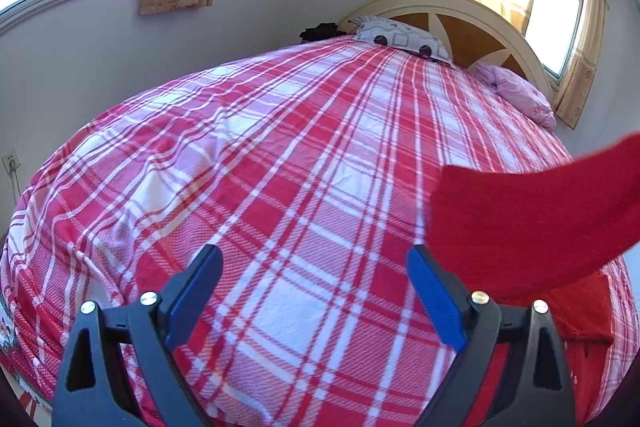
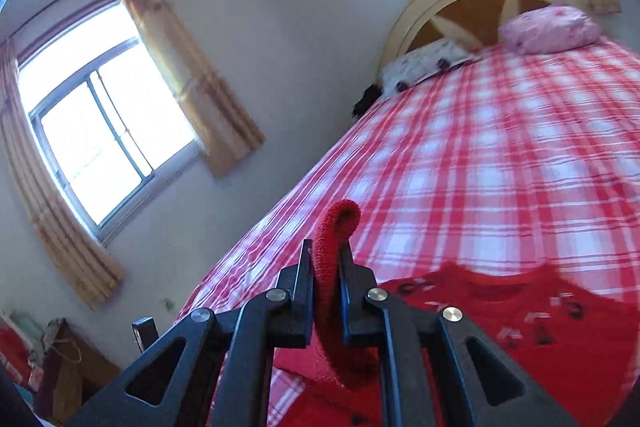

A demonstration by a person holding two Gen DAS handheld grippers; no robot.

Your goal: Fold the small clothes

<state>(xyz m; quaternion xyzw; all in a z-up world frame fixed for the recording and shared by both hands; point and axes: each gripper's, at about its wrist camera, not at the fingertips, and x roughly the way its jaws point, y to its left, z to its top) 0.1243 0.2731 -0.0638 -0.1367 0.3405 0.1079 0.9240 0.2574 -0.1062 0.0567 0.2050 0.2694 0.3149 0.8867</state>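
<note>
On the bed (image 1: 304, 155), spread with a red-and-white checked cover, lies the task's thing: a small red knitted garment (image 2: 520, 311) with dark and pale lettering across its chest, its body flat on the cover near the bed's front edge. The right gripper (image 2: 326, 259) has its fingers pressed together on a fold of the garment's thick red cuff or hem, which bulges in a soft loop above the fingertips; the cloth between them keeps the pads from quite meeting. In the left wrist view the raised part of the same garment shows as a broad red band sweeping in from the right, hanging clear of the cover. The left gripper (image 1: 316, 267) has its fingers (image 1: 434, 301) spread wide with nothing between them, poised over bare cover just beside the garment. The knit looks light, soft and wholly limp: it will drape and sag from any single pinch, so one hold will not keep an edge straight, though its fuzzy weave should give the pads good purchase with little risk of slipping. It is not fragile, yet a loose knit may stretch if pulled hard. Judging from this, the empty left fingers would do best to take an opposite corner or the other sleeve end, so the fold can be laid flat. The pillows by the headboard are well apart from the work.
</note>
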